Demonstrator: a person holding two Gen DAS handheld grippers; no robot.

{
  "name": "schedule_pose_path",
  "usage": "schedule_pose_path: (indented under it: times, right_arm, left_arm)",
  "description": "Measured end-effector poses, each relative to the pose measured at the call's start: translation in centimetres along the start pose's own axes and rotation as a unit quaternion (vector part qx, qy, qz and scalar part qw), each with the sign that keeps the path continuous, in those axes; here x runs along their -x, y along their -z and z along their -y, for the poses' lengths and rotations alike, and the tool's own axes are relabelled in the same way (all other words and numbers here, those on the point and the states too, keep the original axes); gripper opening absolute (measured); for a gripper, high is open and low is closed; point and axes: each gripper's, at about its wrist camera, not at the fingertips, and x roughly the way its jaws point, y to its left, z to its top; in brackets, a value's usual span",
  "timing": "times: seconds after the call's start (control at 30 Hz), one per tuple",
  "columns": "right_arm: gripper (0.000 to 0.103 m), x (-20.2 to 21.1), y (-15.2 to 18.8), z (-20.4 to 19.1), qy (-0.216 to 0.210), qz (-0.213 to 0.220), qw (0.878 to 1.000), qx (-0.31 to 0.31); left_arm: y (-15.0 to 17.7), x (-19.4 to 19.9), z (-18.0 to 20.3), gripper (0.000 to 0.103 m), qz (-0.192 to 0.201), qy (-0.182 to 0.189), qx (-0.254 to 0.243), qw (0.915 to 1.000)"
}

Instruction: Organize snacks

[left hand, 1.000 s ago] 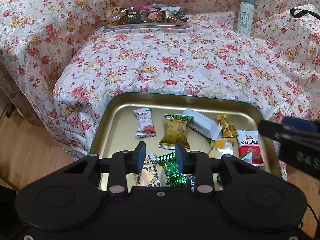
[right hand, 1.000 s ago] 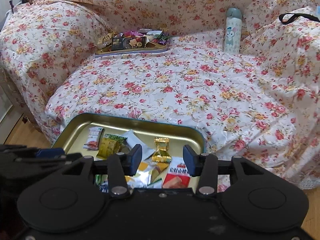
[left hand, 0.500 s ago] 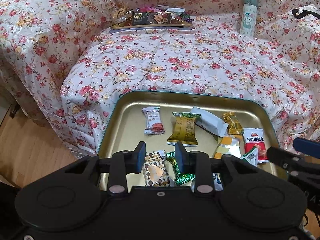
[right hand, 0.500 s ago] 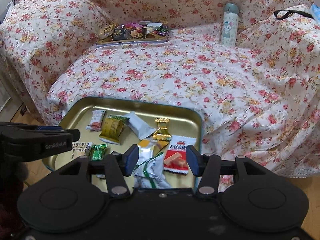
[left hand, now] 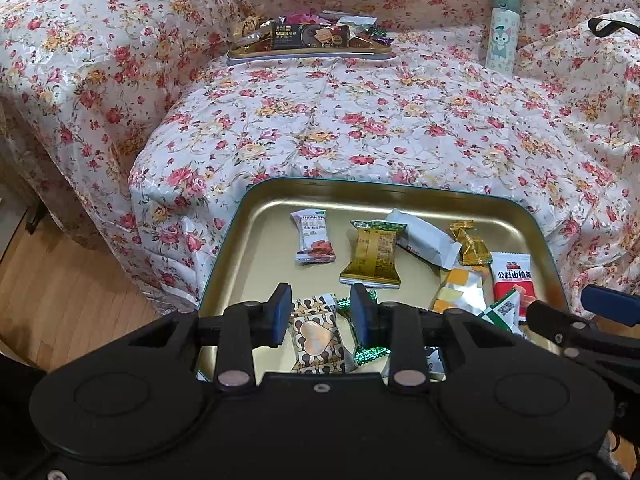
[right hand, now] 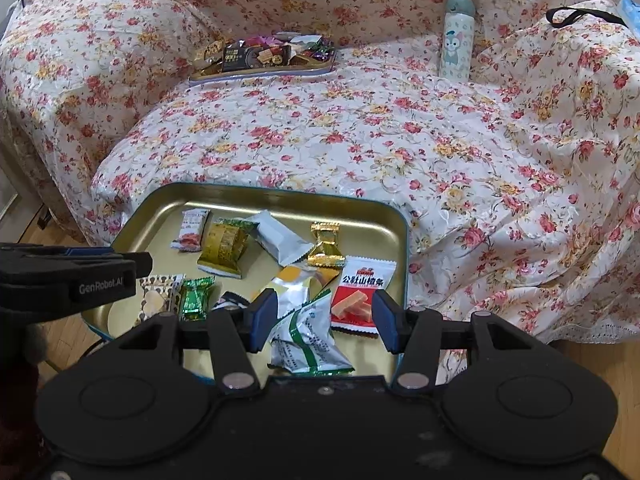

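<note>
A gold tray (left hand: 264,216) (right hand: 384,216) lies at the sofa's near edge with several wrapped snacks. My left gripper (left hand: 321,312) is open and empty, hovering over a brown-patterned packet (left hand: 316,338) and a green candy (left hand: 366,350). My right gripper (right hand: 322,314) is open and empty over a white-and-green packet (right hand: 308,340), beside a red packet (right hand: 360,288). A gold packet (left hand: 374,256), a white packet (left hand: 424,240) and a small red-and-white bar (left hand: 314,236) lie further in.
A second tray (left hand: 308,54) (right hand: 260,72) heaped with snacks sits at the back of the flowered sofa (left hand: 360,120). A pale bottle (left hand: 502,32) (right hand: 456,38) stands at the back right. Wood floor (left hand: 60,292) lies at the left.
Both grippers have moved forward and down over the near tray, so its snacks sit closer under the fingers. Both stay open. The snacks have not moved.
</note>
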Motion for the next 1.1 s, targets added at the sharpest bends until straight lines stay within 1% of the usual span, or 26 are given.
schedule_pose_path:
  times: [0.13, 0.5, 0.67, 0.97, 1.1]
  right_arm:
    - [0.054, 0.1, 0.3, -0.3, 0.001, 0.003, 1.000, 0.011]
    - [0.054, -0.2, 0.4, 0.0, -0.002, -0.006, 1.000, 0.002]
    - [0.054, -0.1, 0.5, -0.2, -0.001, -0.005, 1.000, 0.003]
    - [0.054, -0.2, 0.5, 0.2, -0.005, -0.003, 1.000, -0.007]
    - [0.054, -0.3, 0.5, 0.3, -0.005, -0.006, 1.000, -0.014]
  left_arm:
    - [0.1, 0.0, 0.0, 0.041, -0.001, -0.002, 0.002, 1.0000]
    - [0.2, -0.1, -0.2, 0.041, -0.006, 0.002, 0.010, 0.9999]
    - [0.2, 0.2, -0.3, 0.041, -0.001, 0.013, 0.014, 0.9998]
    - [0.4, 0.4, 1.0, 0.041, -0.001, 0.023, -0.023, 0.9995]
    - [0.5, 0.4, 1.1, 0.041, -0.005, 0.028, -0.029, 0.9992]
